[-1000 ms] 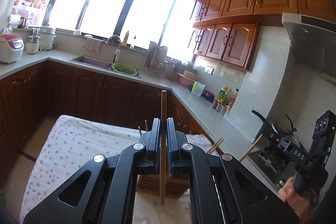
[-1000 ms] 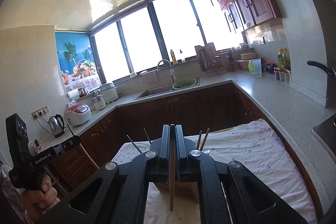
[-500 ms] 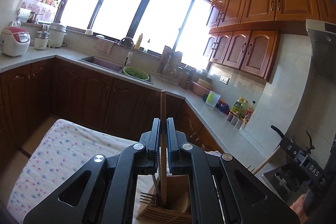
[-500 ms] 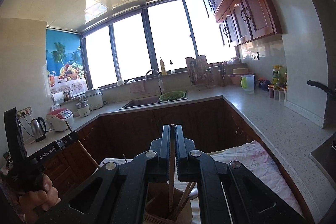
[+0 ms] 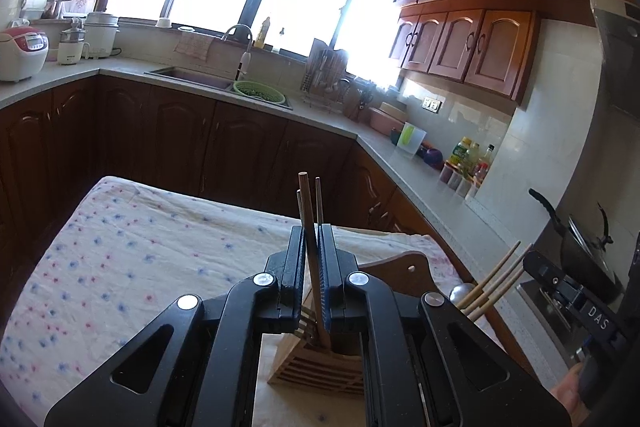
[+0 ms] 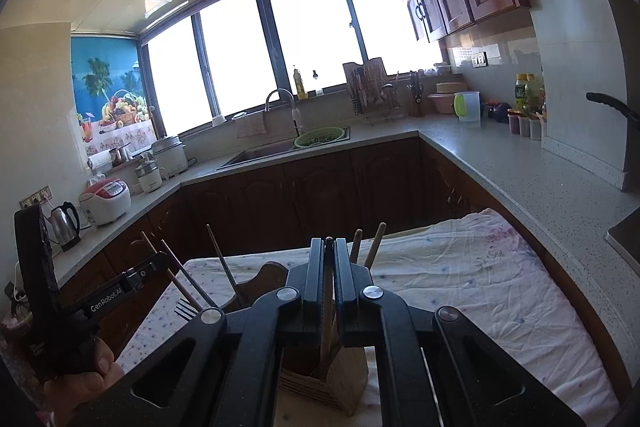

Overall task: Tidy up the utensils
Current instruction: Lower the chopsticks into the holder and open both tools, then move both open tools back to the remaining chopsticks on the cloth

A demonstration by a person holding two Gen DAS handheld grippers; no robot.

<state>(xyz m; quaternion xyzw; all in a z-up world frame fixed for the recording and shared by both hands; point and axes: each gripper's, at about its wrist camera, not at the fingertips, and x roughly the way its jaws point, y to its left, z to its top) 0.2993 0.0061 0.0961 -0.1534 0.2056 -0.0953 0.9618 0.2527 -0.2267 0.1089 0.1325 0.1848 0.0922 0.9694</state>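
A wooden utensil holder [image 5: 320, 367] stands on the cloth-covered table [image 5: 140, 259], under both grippers; it also shows in the right wrist view [image 6: 340, 383]. My left gripper [image 5: 311, 267] is slightly parted around a brown chopstick [image 5: 310, 227] that leans with its lower end inside the holder. My right gripper [image 6: 328, 279] is shut on a wooden chopstick [image 6: 329, 291] whose tip reaches down into the holder. More chopsticks [image 6: 372, 243] and a fork [image 6: 186, 307] stand in the holder.
The table carries a white dotted cloth [image 6: 460, 287]. Kitchen counters [image 6: 520, 167] wrap around behind, with a sink [image 6: 260, 155], a green colander [image 6: 320, 137] and bottles. A pan [image 5: 580, 255] sits on the stove at the right.
Both grippers dropped toward the holder, lowering their chopsticks into it. The left chopstick now leans loose between slightly parted jaws.
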